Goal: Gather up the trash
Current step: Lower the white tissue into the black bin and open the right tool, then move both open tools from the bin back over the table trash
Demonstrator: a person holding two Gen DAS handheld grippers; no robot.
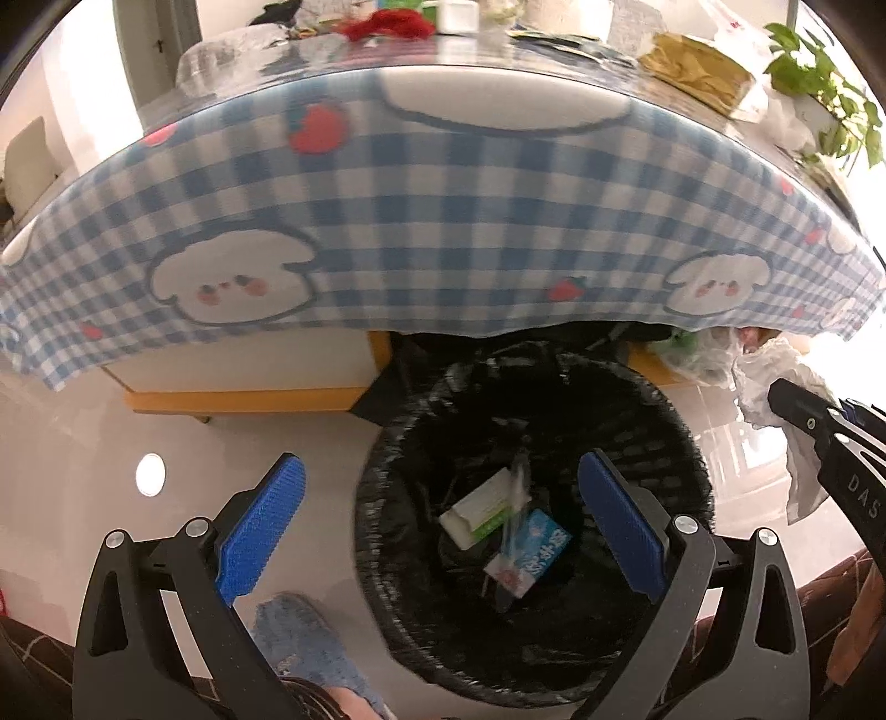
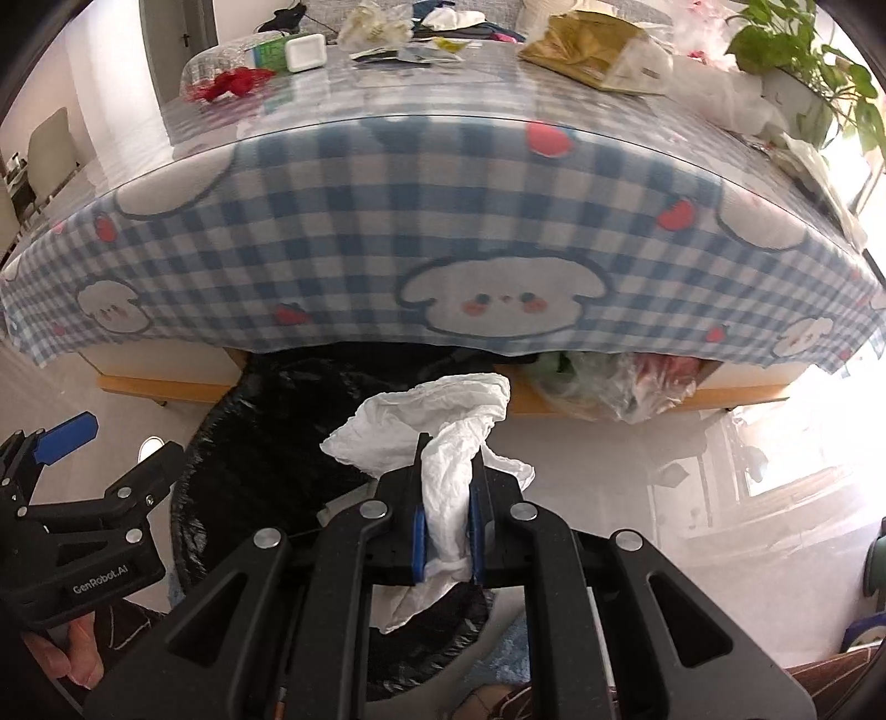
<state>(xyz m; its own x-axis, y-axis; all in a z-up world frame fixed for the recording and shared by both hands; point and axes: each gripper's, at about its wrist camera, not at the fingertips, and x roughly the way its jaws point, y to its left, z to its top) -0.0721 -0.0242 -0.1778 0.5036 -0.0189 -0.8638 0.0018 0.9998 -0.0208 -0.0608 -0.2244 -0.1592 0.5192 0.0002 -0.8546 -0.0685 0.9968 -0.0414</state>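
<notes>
My left gripper (image 1: 441, 529) stood fully open and empty over the black-lined bin (image 1: 686, 443), where a small box (image 1: 480, 512) already lay. My right gripper (image 2: 447, 509) pinched a crumpled tissue (image 2: 426, 421) just beside the rim, ready for dropping.

Left gripper (image 1: 440, 515) gapes wide, empty; right gripper (image 2: 447, 490) is clamped tight.

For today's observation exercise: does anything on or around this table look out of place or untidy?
Yes. Litter clutters the far tabletop: crumpled tissues, red scraps and torn wrappers. A stuffed plastic bag is wedged under the table beside the lined bin.
</notes>
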